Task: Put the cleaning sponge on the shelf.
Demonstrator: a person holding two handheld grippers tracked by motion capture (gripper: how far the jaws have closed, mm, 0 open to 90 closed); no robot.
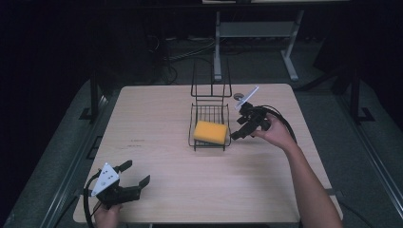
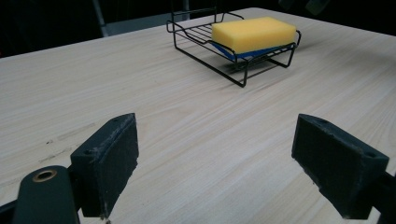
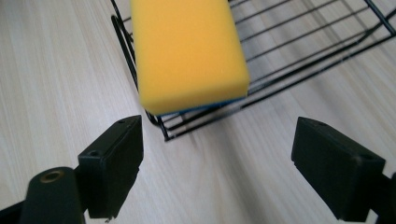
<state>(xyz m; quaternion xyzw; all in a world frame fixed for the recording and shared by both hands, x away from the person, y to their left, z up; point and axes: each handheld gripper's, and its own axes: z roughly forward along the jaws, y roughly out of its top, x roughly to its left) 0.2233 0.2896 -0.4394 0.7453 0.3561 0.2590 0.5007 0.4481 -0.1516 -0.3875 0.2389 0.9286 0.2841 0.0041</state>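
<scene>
Yellow rectangular foam sponge (image 1: 211,132) sits in black wire rack (image 1: 209,111). Right tool (image 1: 247,124) just beside rack, spread wide, empty. Left tool (image 1: 130,173) well apart from rack, also wide.

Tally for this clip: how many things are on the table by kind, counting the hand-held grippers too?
Yellow sponge: 1
Black wire rack: 1
Hand-held grippers: 2, left hand-held gripper and right hand-held gripper, both open and empty
Small round object beside the rack, too small to identify: 1
Total: 5

My right gripper (image 3: 217,161) has its jaws spread wide over the wooden table (image 3: 56,70), nothing between them. Just ahead, a yellow sponge (image 3: 187,51) with a blue underside lies in the black wire rack (image 3: 299,56).
</scene>
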